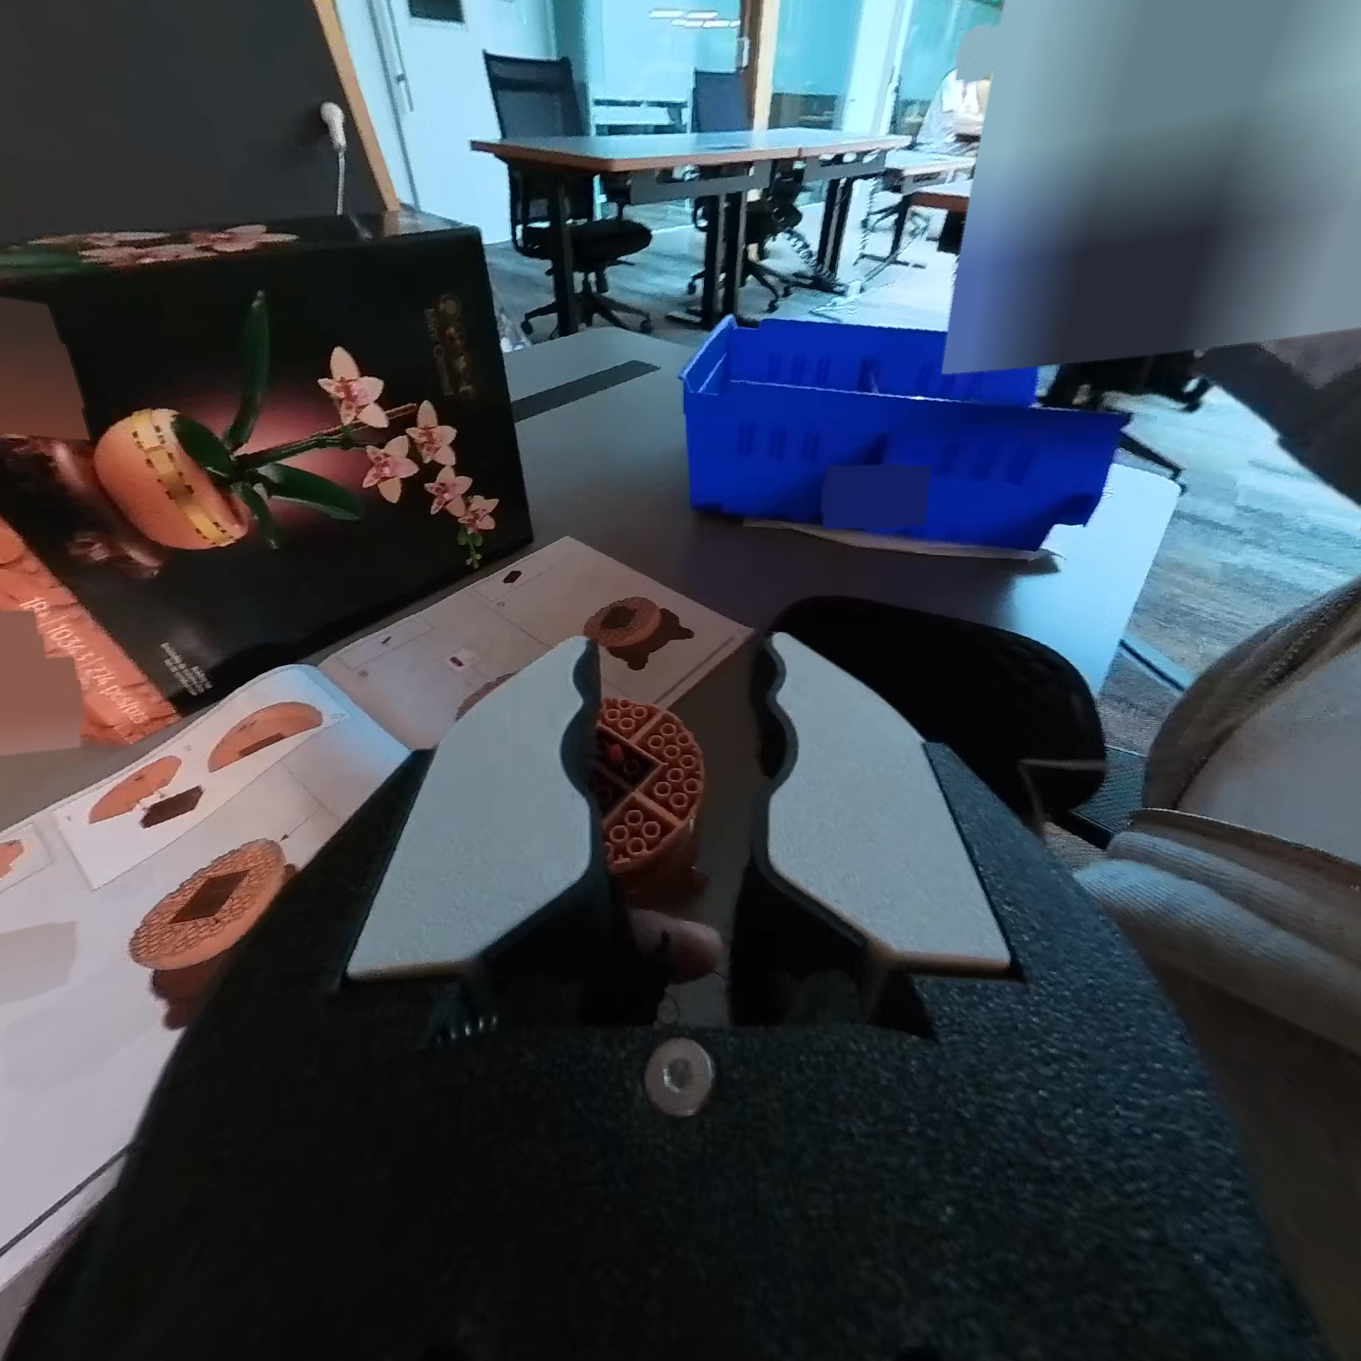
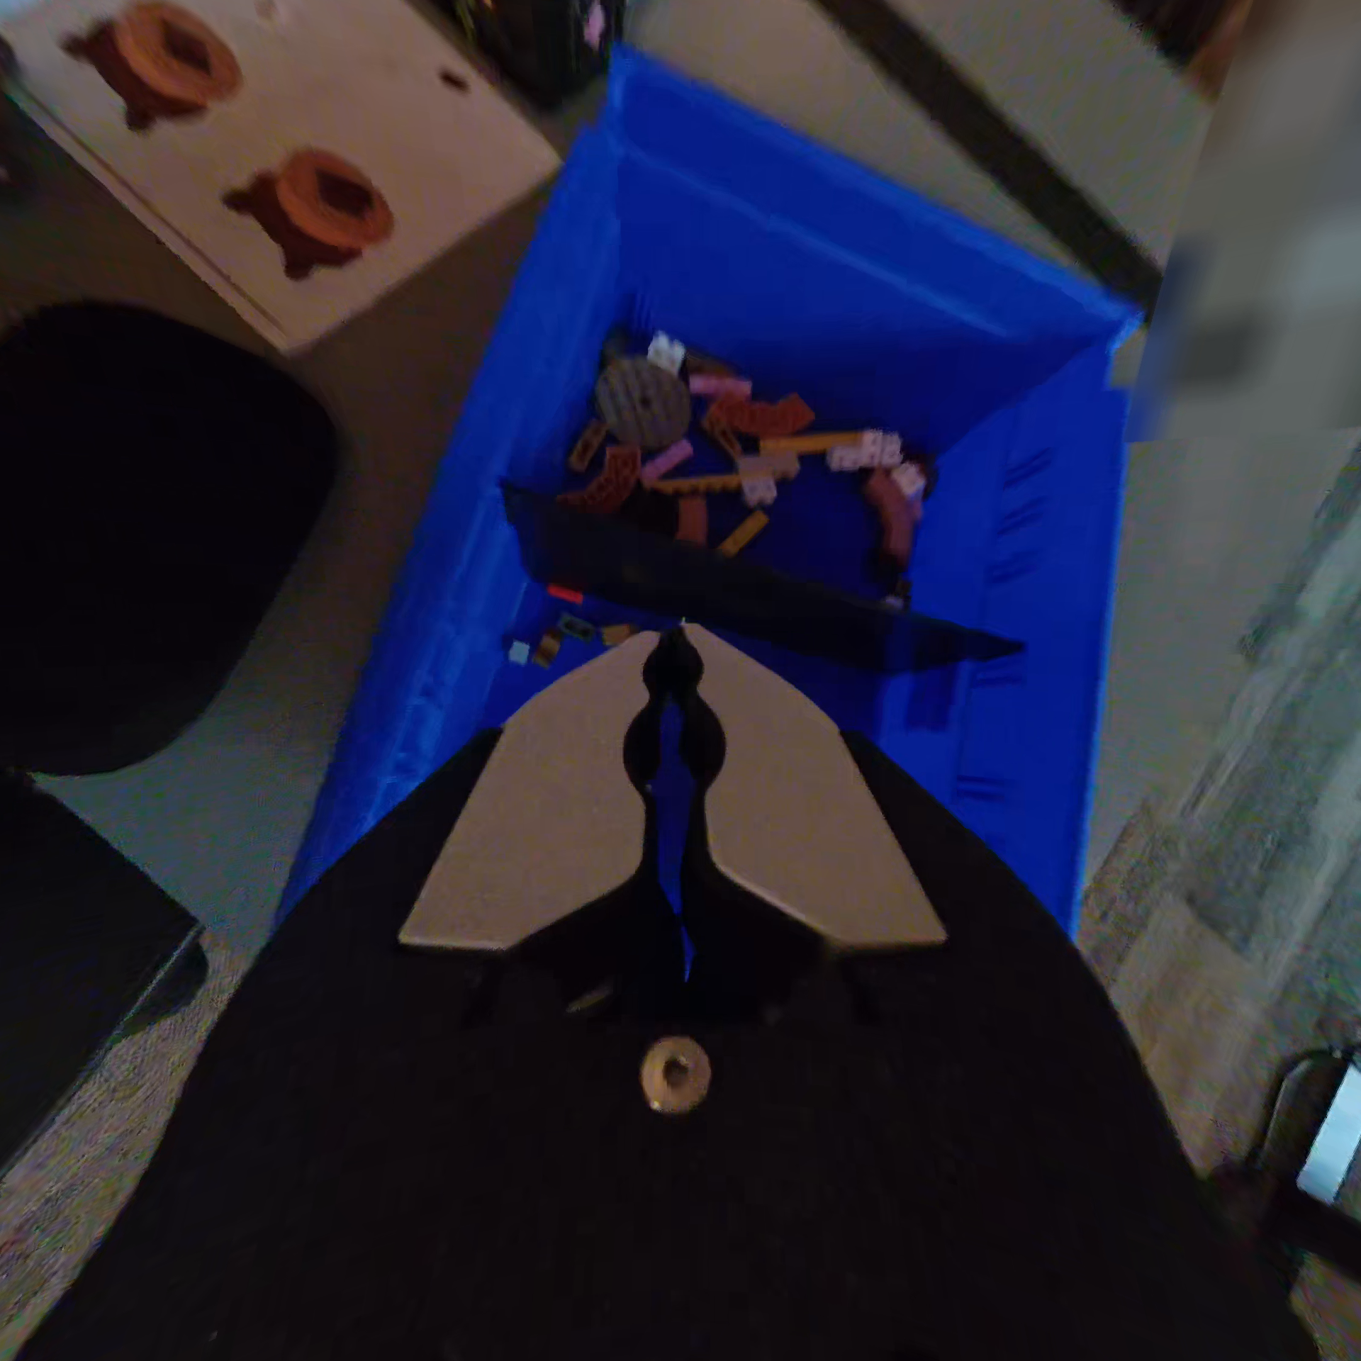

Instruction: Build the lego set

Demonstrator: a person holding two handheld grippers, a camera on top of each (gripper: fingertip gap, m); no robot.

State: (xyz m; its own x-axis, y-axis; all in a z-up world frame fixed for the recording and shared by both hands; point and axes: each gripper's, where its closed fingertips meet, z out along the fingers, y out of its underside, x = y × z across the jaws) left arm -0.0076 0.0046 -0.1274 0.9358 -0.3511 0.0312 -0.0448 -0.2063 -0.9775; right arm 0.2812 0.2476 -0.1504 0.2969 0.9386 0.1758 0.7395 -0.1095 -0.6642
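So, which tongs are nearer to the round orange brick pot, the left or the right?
The left tongs. The round orange brick pot sits between their open fingers, against the left finger. The right tongs are shut and hang over the blue bin, away from the pot.

Studded orange plastic brick cylinder (image 1: 648,795); matt paper instruction booklet (image 1: 294,736); glossy printed cardboard box (image 1: 294,456); smooth blue plastic bin (image 2: 810,243); rough-textured black plastic gripper body (image 1: 663,1215) with shiny metal screw (image 1: 679,1078).
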